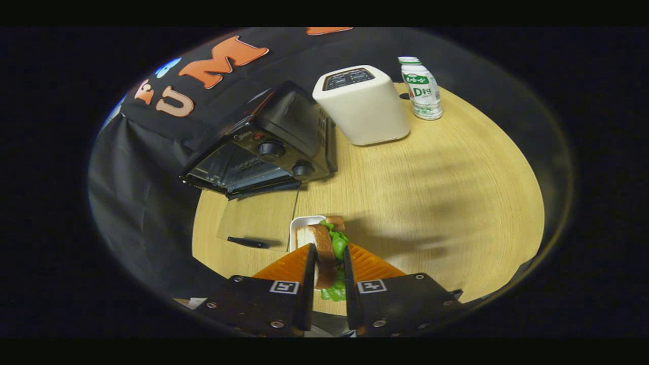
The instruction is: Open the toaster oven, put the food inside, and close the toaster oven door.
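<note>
The jaws [329, 261] are pinching the sandwich [327, 253] from both sides, one finger pressed on each slice of toast. The sandwich stands on edge between them: two browned slices with green lettuce bunched in the middle, some of it hanging below the grip and some frilling out at the top. The bread looks stiff enough to take the squeeze, but the lettuce is loose and could slip out, so I judge a level, unhurried carry is wise.

Just beyond the sandwich, touching or nearly touching its far end, sits a small white dish [300, 229] on the bench [431, 203]. Whether the sandwich has cleared the dish I cannot tell.

Farther on from the sandwich and off to the left stands the oven [263, 147], black, with two knobs on its right-hand panel. Its glass door [258, 220] is already swung down flat toward the sandwich, the handle at its near edge, and the cavity with its wire rack lies open. So the opening step looks done, and the step in hand is putting the food inside.

The next move calls for lifting the sandwich over the lowered door and into the cavity, then letting go.

Past the oven, to its right, stand a white toaster [362, 104] and a small bottle [422, 88], well apart from the sandwich.
</note>
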